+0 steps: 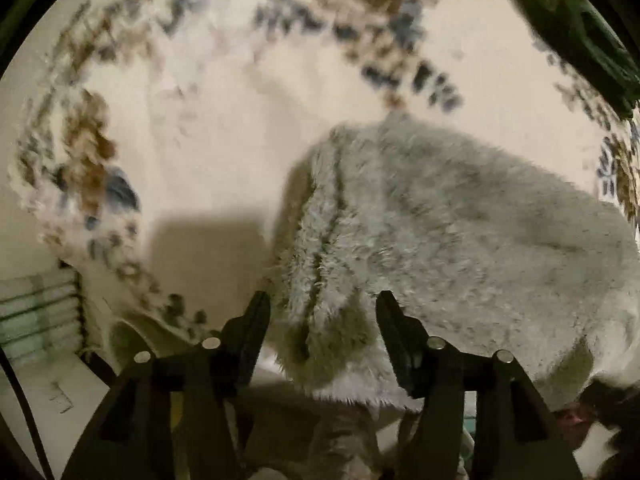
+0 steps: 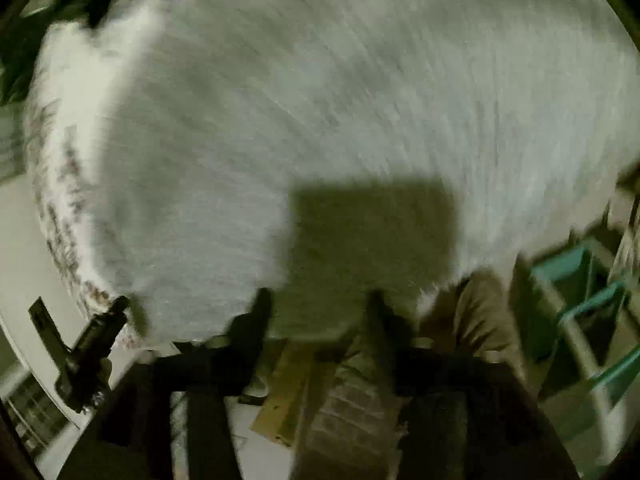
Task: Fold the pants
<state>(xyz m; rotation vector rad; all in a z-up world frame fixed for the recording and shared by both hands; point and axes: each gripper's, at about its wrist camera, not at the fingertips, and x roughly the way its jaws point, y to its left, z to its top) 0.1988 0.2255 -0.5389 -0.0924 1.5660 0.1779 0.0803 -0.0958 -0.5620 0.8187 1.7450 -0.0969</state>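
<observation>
Left wrist view: fluffy pale-grey fleece pants [image 1: 440, 232] lie bunched, partly folded, on patterned cream blanket [image 1: 200, 120]; left gripper [image 1: 322, 308] and right gripper [image 2: 320, 300] both spread, grasping nothing; further folding judged outstanding.

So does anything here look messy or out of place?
Slightly. The fluffy grey pants lie as a bunched heap on the patterned blanket, and their near edge droops over the side between the open left gripper fingers. The right gripper view is too blurred to judge. Nothing looks damaged.
</observation>
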